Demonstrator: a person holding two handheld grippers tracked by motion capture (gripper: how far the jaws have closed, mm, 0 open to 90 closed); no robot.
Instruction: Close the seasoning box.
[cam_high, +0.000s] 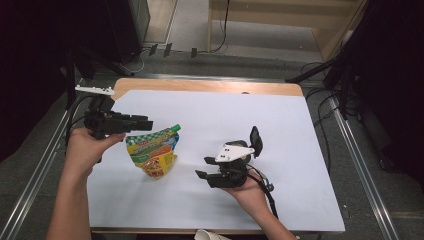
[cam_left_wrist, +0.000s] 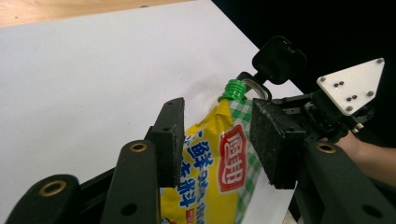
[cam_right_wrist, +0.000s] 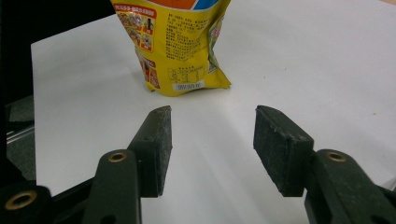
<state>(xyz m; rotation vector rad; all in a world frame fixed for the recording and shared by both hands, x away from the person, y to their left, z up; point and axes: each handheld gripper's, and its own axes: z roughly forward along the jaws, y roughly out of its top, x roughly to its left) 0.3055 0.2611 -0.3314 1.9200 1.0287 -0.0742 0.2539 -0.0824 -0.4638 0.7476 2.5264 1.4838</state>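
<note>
Yellow and green, the spouted pouch (cam_high: 152, 149) stands on the white sheet (cam_high: 210, 120) toward its left edge, with its green cap (cam_left_wrist: 235, 88) at the top, tilted toward the far right. My left gripper (cam_high: 142, 123) reaches in from the left edge at the pouch's upper part; in the left gripper view the pouch (cam_left_wrist: 217, 163) rises between my two black pads (cam_left_wrist: 169, 140), which stand partly apart, and I cannot tell whether they press on it. My right gripper (cam_high: 204, 167) hovers over the sheet nearer the front edge, to the right of the pouch and apart from it. Its jaws stand half open with nothing between them; in the right gripper view the pouch's base (cam_right_wrist: 180, 70) sits on the sheet just beyond my pads (cam_right_wrist: 156, 140).
</note>
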